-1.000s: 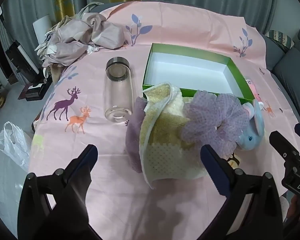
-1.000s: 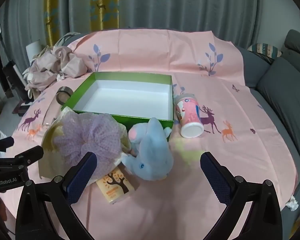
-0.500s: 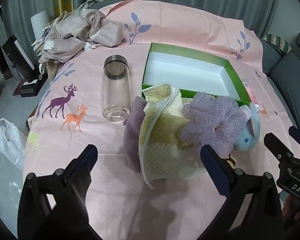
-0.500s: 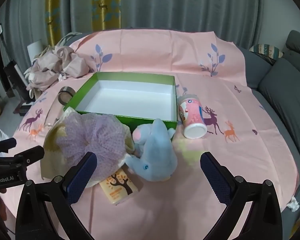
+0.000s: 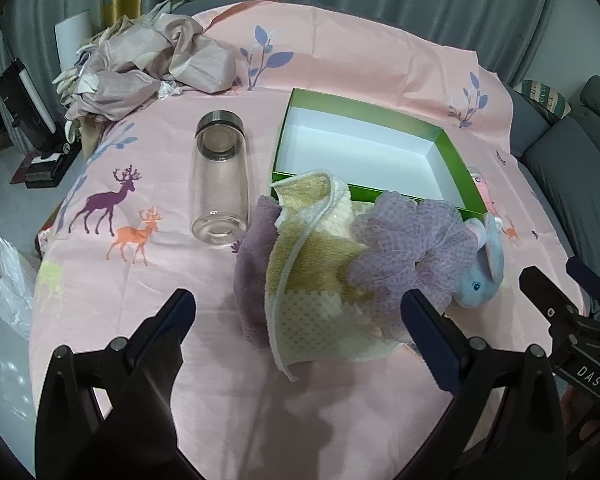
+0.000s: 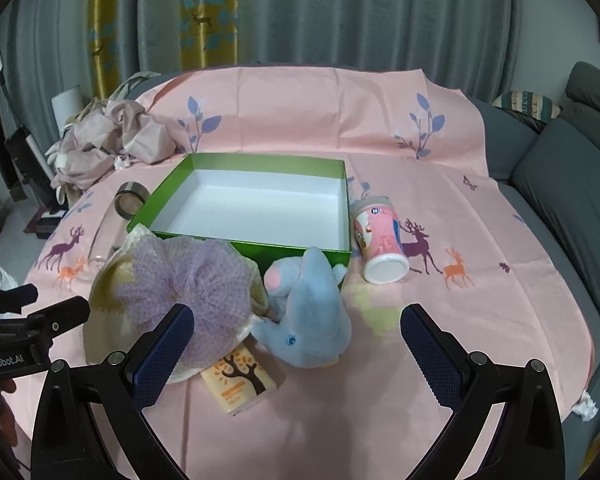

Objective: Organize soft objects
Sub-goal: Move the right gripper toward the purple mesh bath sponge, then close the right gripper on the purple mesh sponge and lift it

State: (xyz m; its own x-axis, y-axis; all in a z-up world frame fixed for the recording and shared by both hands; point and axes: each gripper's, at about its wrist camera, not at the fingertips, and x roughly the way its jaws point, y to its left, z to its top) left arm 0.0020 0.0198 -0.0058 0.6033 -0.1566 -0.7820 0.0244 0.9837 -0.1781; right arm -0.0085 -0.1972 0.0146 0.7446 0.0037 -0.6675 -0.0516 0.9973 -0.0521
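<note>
Above the towel (image 5: 316, 280), both tongs (image 5: 298, 308) (image 6: 296, 332) have drawn back slightly, jaws wide and empty.

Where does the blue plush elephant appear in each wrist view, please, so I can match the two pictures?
Left wrist view: the blue plush elephant sits at the right, just behind the purple mesh bath pouf, mostly hidden by it.
Right wrist view: it lies near the centre, fully visible, to the right of the pouf.
Shared landmark: the open green cardboard box with a white inside, directly beyond the elephant in both.
</note>
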